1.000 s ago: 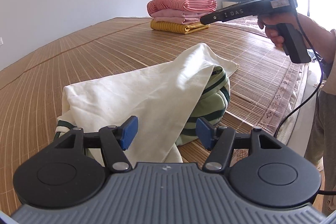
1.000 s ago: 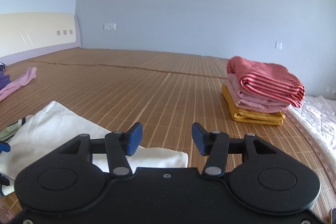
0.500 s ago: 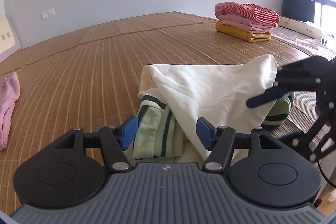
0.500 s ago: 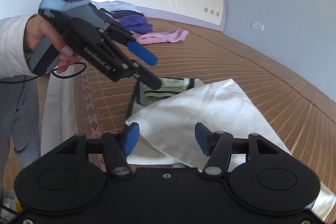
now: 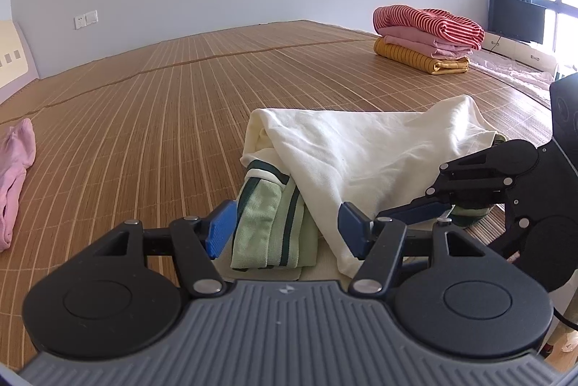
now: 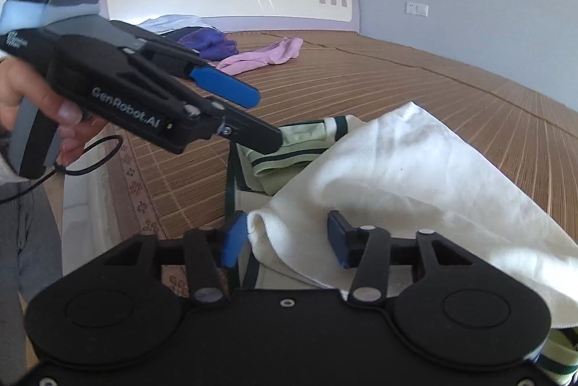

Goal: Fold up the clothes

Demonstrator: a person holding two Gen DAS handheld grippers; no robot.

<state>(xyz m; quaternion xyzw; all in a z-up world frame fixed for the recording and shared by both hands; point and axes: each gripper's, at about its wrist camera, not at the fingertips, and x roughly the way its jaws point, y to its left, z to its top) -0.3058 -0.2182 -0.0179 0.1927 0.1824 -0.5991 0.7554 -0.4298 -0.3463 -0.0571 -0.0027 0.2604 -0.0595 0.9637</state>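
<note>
Near the bamboo mat's (image 5: pixel 151 118) front edge lies the cream garment (image 5: pixel 365 151) over a green striped one (image 5: pixel 271 227), left gripper (image 5: pixel 285 230) and right gripper (image 6: pixel 285 239) both spread open, straddling their edges.

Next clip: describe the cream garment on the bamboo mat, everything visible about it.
The cream garment is a soft, plain, knit-looking cloth, rumpled and loosely doubled over into a rough triangle on the bamboo mat. It drapes across a green striped garment, whose dark-banded edges stick out beneath it at both ends. One rolled corner lies between the open fingers of the right claw; the open left claw straddles its other end. Neither claw grips it.
</note>
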